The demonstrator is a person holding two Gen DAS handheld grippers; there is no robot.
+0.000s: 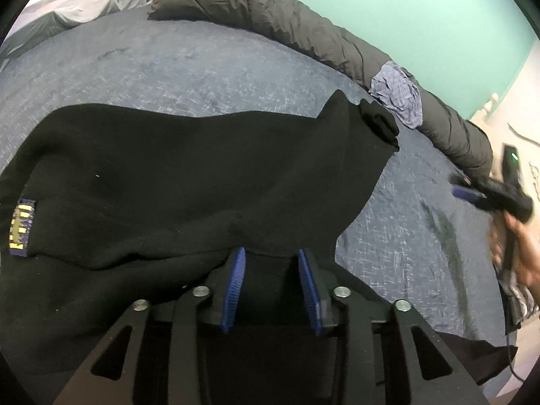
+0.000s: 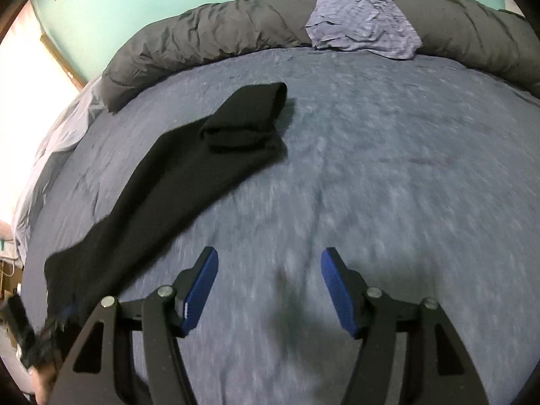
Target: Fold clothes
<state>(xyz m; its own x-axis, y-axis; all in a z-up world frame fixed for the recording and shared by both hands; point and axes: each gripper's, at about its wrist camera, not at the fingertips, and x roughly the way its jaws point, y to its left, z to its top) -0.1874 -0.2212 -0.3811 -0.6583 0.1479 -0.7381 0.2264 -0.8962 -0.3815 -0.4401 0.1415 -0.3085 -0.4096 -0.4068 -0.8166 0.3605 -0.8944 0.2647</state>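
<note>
A: Where's the black garment [image 1: 189, 175] sitting against the left claw [image 1: 271, 263]?

B: Spread on the blue bedsheet [image 1: 168, 64], straight ahead of the fingertips and off to their left. Its near edge runs between the blue pads [image 1: 236, 280], but the jaws stand parted and the pads aren't pressing on the cloth.

A: Any writing on it?

B: A small blue tag [image 1: 23, 227] with yellow lettering, far left of that claw at the garment's edge. The letters are too blocky to read.

A: And the right claw [image 2: 269, 270]?

B: Jaws wide apart over bare sheet, nothing between them. From its camera the garment lies ahead and to the left, a cuffed sleeve [image 2: 248, 118] at its far end.

A: What's beyond?

B: A rolled dark grey duvet [image 2: 209, 40] along the far edge of the bed, with a crumpled light blue striped cloth [image 2: 364, 23] on it, ahead and slightly right of the right claw. A teal wall [image 1: 405, 17] stands behind.
</note>
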